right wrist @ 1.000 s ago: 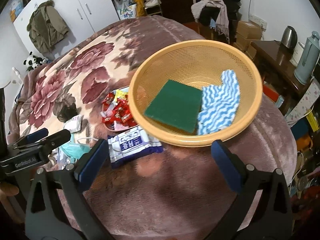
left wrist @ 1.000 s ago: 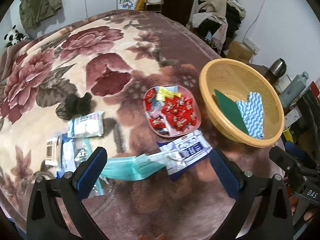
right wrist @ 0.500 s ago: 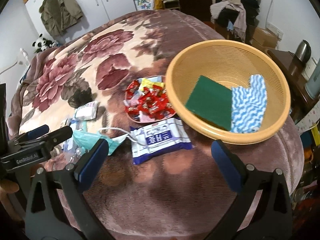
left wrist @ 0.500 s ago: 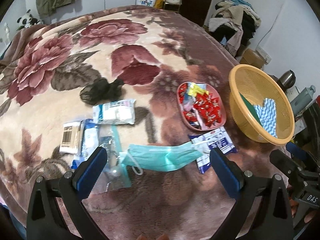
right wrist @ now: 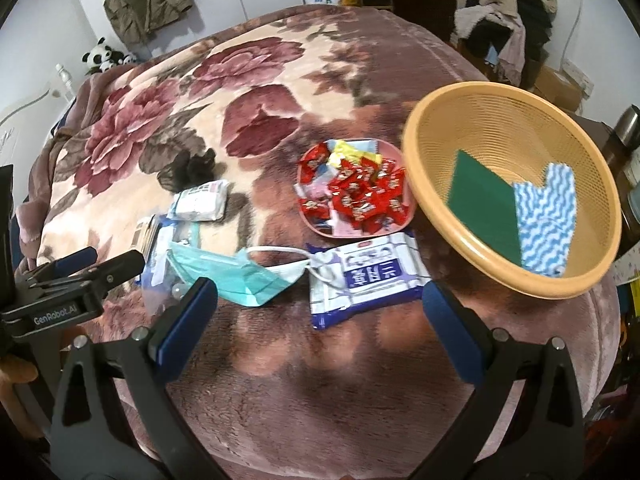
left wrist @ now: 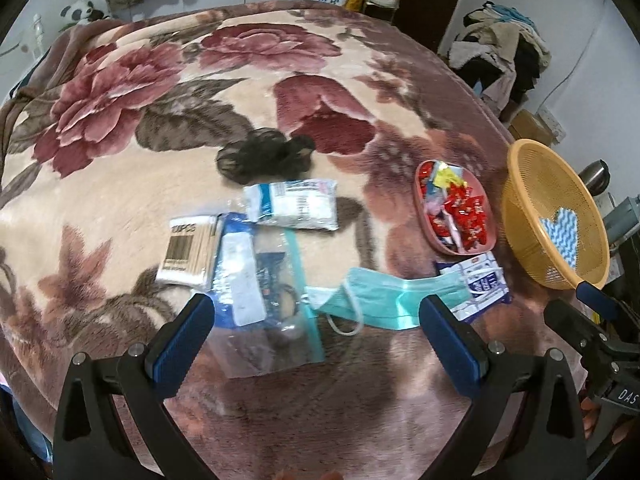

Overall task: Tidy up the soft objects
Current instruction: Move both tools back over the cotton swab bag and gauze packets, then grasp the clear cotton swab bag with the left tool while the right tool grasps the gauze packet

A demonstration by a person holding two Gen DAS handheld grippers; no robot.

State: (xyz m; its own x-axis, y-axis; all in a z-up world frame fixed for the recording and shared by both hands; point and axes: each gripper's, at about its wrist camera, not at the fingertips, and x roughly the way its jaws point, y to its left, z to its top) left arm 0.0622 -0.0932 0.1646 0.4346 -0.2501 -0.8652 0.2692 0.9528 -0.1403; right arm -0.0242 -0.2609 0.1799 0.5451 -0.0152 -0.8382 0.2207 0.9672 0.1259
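Over the near edge of the flowered blanket (left wrist: 120, 184), both tongs hang with jaws spread wide, nothing between them. Left gripper (left wrist: 316, 322): above a clear zip bag (left wrist: 272, 304) and the near end of a teal face mask (left wrist: 384, 296). Right gripper (right wrist: 320, 314): above a blue-and-white wipes packet (right wrist: 364, 276), whose near edge lies between the pads. Mask ear loop rests on that packet. Beyond: pink plate (right wrist: 320, 226) of red candies, touching the packet's far edge. To the right, tan mesh basket (right wrist: 480, 92) holding a green scouring pad (right wrist: 480, 196) and a blue wavy cloth (right wrist: 548, 220). Left of the plate: white tissue pack (left wrist: 294, 204), cotton swab pack (left wrist: 188, 250), dark hairnet (left wrist: 264, 156).
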